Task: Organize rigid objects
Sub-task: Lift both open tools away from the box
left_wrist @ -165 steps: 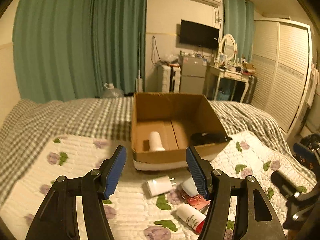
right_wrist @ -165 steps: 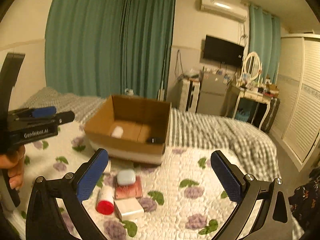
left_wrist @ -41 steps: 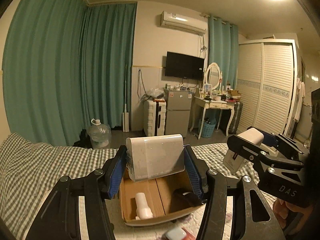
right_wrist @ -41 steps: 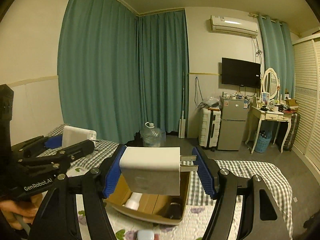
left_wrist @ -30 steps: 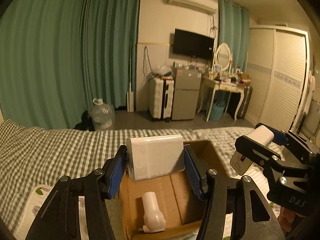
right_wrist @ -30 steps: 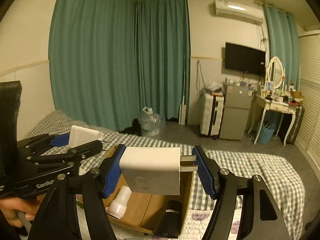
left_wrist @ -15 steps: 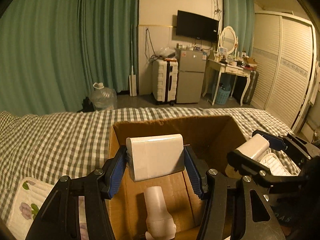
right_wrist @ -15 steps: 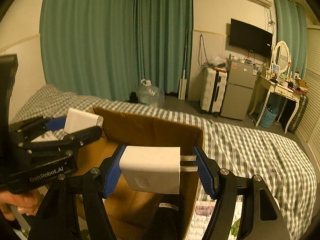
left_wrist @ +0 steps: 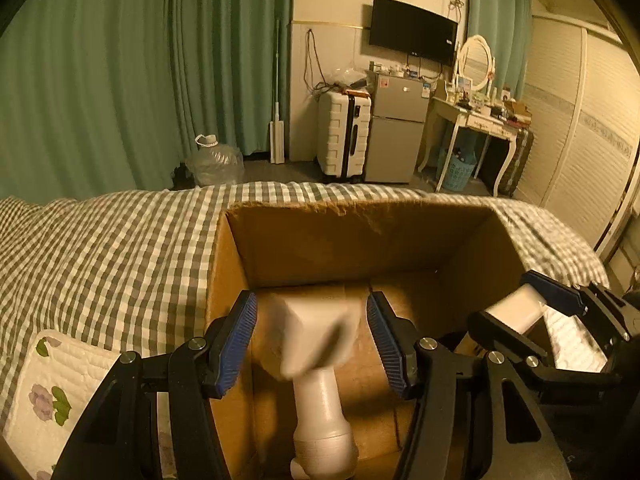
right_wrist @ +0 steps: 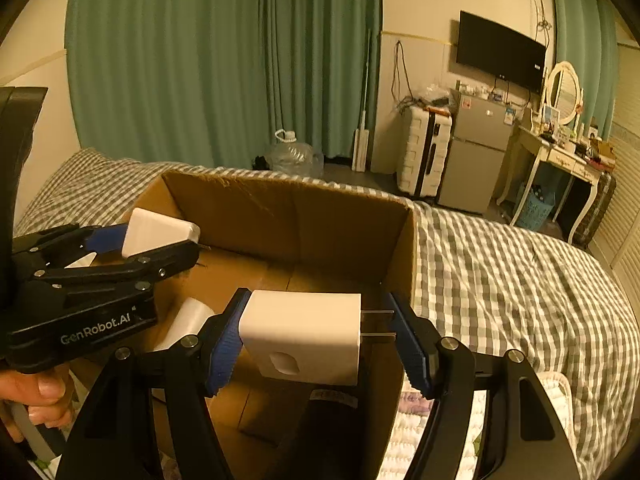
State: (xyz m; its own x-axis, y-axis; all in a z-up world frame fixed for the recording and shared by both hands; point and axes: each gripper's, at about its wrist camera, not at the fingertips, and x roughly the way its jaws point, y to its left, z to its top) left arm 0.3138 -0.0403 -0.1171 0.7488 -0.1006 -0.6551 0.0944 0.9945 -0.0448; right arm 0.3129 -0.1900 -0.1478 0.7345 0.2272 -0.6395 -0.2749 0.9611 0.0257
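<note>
White block [left_wrist: 312, 332], blurred and tilted, is seen in the left wrist view between the blue pads of the left tongs [left_wrist: 310, 304], with a gap on each side. The jaws have just been opening and are held apart, so the block is not clamped. Behind and below it the open cardboard box [left_wrist: 360, 240] is seen on the checked bedcover [left_wrist: 120, 248], and a white bottle [left_wrist: 322, 412] is seen lying on the box floor. At the right edge the right tongs [left_wrist: 508, 300] are seen over the box, with a white plug adapter [left_wrist: 516, 312] between them.

In the right wrist view the plug adapter is clamped by the right tongs, one pad set against its body and the other against its two prongs, above the box's right side. A black object [right_wrist: 328, 420] is seen in the box beneath it, too dark to be named. The left tongs are shown at the left, held by a hand [right_wrist: 36, 396], over the left side of the box.
</note>
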